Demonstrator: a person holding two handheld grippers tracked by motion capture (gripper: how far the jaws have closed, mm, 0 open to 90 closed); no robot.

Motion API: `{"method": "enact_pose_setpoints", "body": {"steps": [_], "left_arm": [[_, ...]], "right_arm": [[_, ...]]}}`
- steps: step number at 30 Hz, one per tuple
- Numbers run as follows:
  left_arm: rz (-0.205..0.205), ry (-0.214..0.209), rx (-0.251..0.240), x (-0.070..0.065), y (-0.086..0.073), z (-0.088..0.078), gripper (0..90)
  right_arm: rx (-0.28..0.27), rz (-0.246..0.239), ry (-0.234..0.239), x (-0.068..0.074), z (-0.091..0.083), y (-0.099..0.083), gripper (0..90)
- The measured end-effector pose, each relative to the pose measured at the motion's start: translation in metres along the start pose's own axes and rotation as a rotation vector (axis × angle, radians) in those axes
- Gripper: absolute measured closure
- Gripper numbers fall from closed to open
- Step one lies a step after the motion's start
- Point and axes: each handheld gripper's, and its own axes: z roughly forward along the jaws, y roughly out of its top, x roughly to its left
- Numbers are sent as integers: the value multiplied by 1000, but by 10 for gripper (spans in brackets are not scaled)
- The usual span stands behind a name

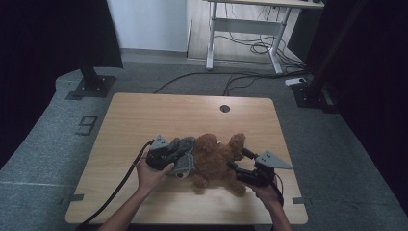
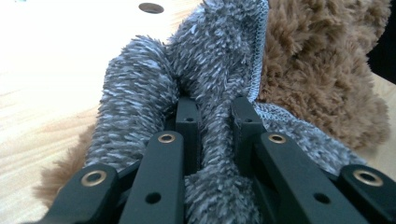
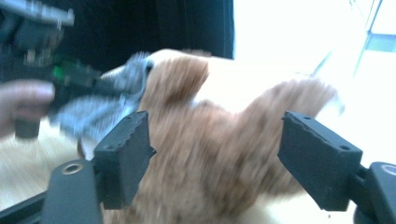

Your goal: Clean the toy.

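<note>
Two tools work on a brown plush bear (image 1: 219, 161) lying near the front middle of the wooden bench (image 1: 144, 115). High view: the left tool (image 1: 179, 155) meets a grey fuzzy garment (image 1: 185, 161) on the bear's left side; the right tool (image 1: 238, 160) sits at the bear's right, beside its legs. Left gripper view: the left tool (image 2: 217, 119) is clamped tight on a fold of the grey fuzzy garment (image 2: 210, 70), the plush bear (image 2: 322, 70) just behind. Right gripper view: the right tool (image 3: 212, 142) stands wide, its jaws either side of the blurred plush bear (image 3: 210, 158) without pressing it.

Left gripper (image 1: 179, 155) clamped tight; right gripper (image 1: 239, 160) spread wide.
</note>
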Motion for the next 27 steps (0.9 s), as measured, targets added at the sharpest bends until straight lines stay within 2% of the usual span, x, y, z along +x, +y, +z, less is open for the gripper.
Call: {"method": "enact_pose_setpoints", "body": {"steps": [2,5,8,11,14,16,19,21,24,27], "left_arm": [[7,-4,-10,-4,-4,-3,771],[7,-14,-22,-6,-8,-8,771],[0,-27,-29,-6,-11,-11,771],[0,-34,-33,-6,-13,-13,770],[-10,-49,-38,-6,-16,-16,770],[-17,-60,-42,-7,-18,-18,770],[-16,-59,-47,-9,-22,-20,770],[-16,-59,-49,-10,-23,-21,769],[-26,-70,-47,-11,-23,-24,768],[-59,-111,-53,-10,-13,-31,763]], "right_arm": [[9,-29,5,-2,4,21,218],[54,-48,38,-6,25,46,191],[148,-59,71,-11,51,52,185],[269,-47,116,-14,69,33,160],[326,-29,148,-13,71,5,155],[332,4,180,-12,67,-11,148],[326,-5,193,-7,58,-25,142],[325,-33,180,-2,54,-30,148],[324,-54,153,4,52,-36,258],[292,-85,141,9,49,-42,398]]}}
